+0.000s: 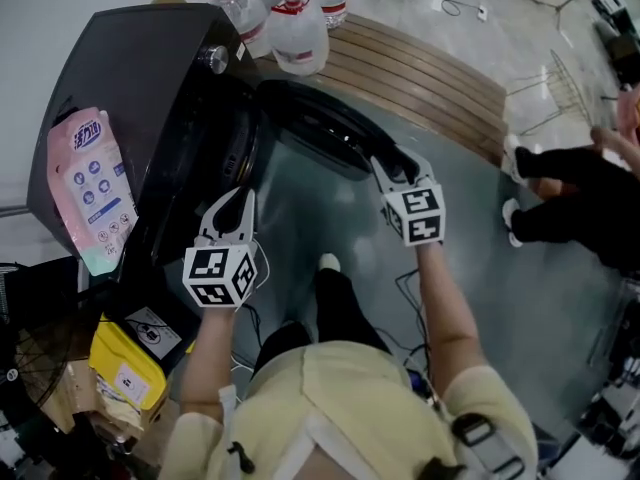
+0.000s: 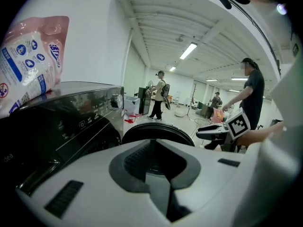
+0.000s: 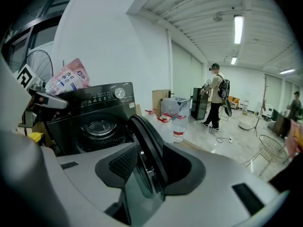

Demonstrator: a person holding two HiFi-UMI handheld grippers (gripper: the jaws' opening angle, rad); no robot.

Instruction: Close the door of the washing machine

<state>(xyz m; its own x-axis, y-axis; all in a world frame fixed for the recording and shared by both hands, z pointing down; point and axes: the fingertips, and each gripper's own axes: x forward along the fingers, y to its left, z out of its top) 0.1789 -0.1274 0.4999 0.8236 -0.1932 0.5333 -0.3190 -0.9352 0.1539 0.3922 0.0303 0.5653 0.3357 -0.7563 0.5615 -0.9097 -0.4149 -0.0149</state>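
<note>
Finding: the door (image 1: 310, 118) of the black washing machine (image 1: 150, 88) stands open, swung well out from the machine's front. It is joined to the machine at its far end, and its free rim points toward you.

Your right gripper (image 1: 392, 163) is at that free rim. In the right gripper view the door (image 3: 144, 141) shows edge-on, running up through the gap between the jaws. The jaws have drawn in on either side of the rim and appear to grip it.

Your left gripper (image 1: 240, 200) hangs just off the machine's front, between you and the drum opening (image 3: 97, 126). Its jaws are drawn together with nothing between them. The door shows only beyond them, apart from the gripper.

Governing relation: the drum opening lies to the left of the held rim, and the door's plane stands roughly square to the machine's front. Judged from this, closing calls for swinging the rim leftward in an arc about the far joint. The right gripper is the one placed to do it.

Risk, as a judgement: the left gripper sits near the closing path and may need to clear the machine's front.

Also noted: a pink detergent pouch (image 1: 90, 188) lies on the machine's top, and water bottles (image 1: 298, 33) stand behind the machine.
</note>
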